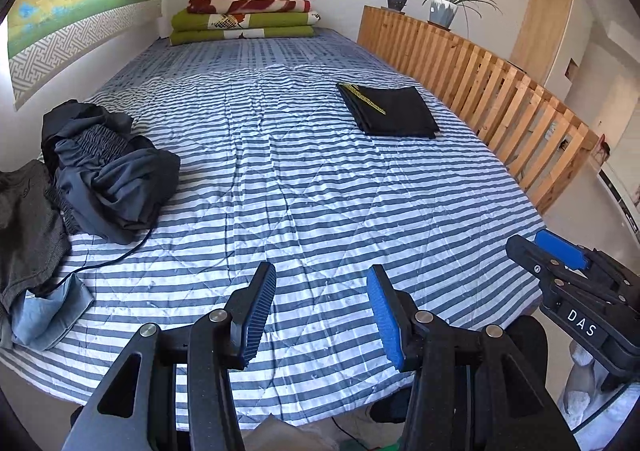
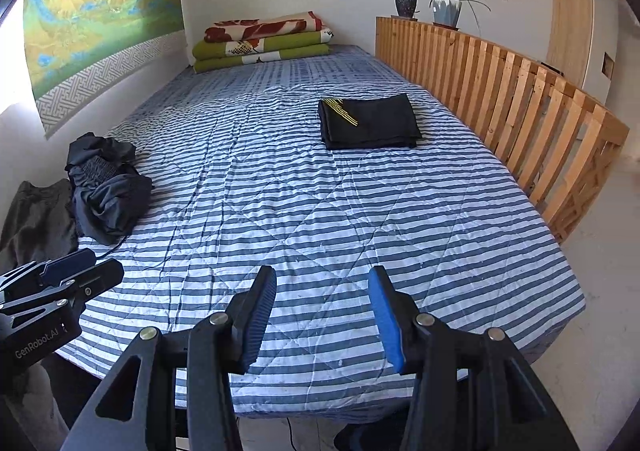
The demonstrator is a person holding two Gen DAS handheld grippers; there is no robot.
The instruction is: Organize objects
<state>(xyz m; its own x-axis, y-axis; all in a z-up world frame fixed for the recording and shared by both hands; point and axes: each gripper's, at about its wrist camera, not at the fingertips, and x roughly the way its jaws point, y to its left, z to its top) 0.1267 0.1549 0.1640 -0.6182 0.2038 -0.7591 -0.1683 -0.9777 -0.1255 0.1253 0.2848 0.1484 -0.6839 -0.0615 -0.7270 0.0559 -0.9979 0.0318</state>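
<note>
- A bed (image 1: 304, 187) with a blue-and-white striped quilt fills most of the room, with a wall on its left side and a wooden slatted rail (image 1: 480, 75) along its right.
- A landscape wall hanging (image 2: 96, 19) runs along the left wall.
- Folded blankets (image 1: 244, 17), green below and red-patterned on top, are stacked at the far end of the bed.
- A heap of dark, crumpled clothes (image 1: 108, 171) lies at the left edge of the bed, well apart from everything folded.
- A black garment (image 1: 390, 111) with yellow stripes lies neatly folded on the right half of the bed, near the rail.
- The left gripper (image 1: 322, 315) hovers over the near edge of the quilt, its jaws apart with nothing between them.
- The right gripper (image 2: 322, 317) hangs beside it over the same edge, jaws likewise apart and empty.
- A potted plant (image 2: 446, 9) and a dark vase (image 2: 406, 3) stand on top of the rail's far end.
</note>
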